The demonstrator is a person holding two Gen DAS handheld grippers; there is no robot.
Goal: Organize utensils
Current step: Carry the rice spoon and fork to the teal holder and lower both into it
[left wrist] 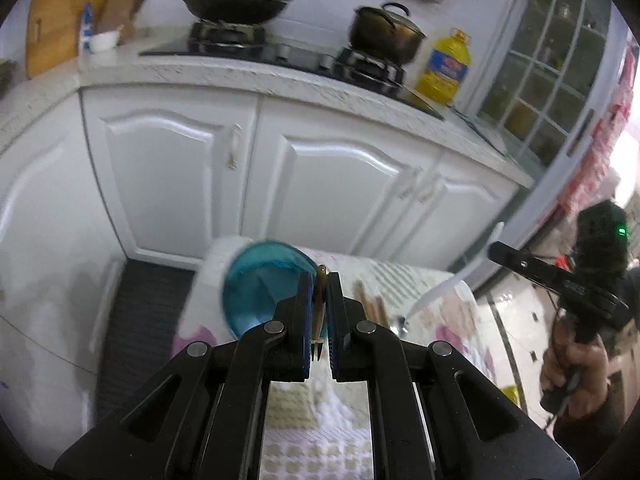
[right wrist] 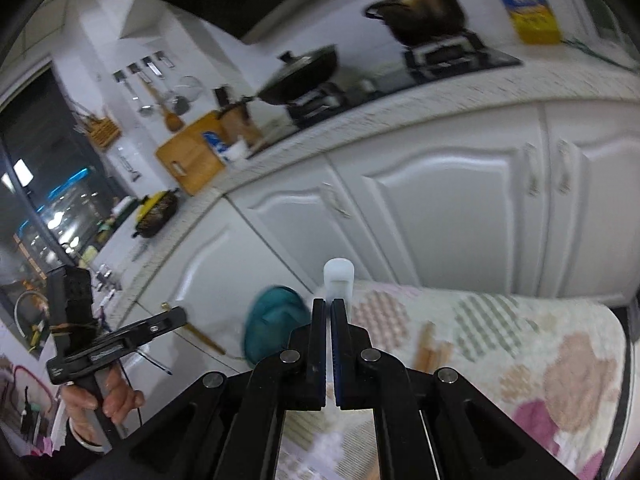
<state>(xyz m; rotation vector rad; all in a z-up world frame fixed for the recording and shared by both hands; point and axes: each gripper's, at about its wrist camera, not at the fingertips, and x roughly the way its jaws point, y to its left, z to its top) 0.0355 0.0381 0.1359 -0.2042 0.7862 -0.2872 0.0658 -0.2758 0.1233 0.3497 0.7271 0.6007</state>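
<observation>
My left gripper (left wrist: 319,280) is shut on a brown-handled fork (left wrist: 319,312), its tines pointing back toward the camera, held above the table. A blue bowl (left wrist: 260,284) lies just left of it. My right gripper (right wrist: 328,304) is shut on a white plastic spoon (right wrist: 338,280), whose handle sticks up past the fingertips. The same spoon (left wrist: 456,276) and right gripper (left wrist: 532,266) show at the right of the left wrist view. The blue bowl (right wrist: 276,326) and wooden chopsticks (right wrist: 430,346) lie on the table; the chopsticks also show in the left wrist view (left wrist: 370,304).
A floral quilted cloth covers the small table (right wrist: 520,340). White cabinets (left wrist: 320,172) stand behind, with a counter holding a wok (left wrist: 236,0), a pot (left wrist: 384,32), a yellow oil bottle (left wrist: 444,66) and a cutting board (left wrist: 56,24). A dark floor mat (left wrist: 136,320) lies left.
</observation>
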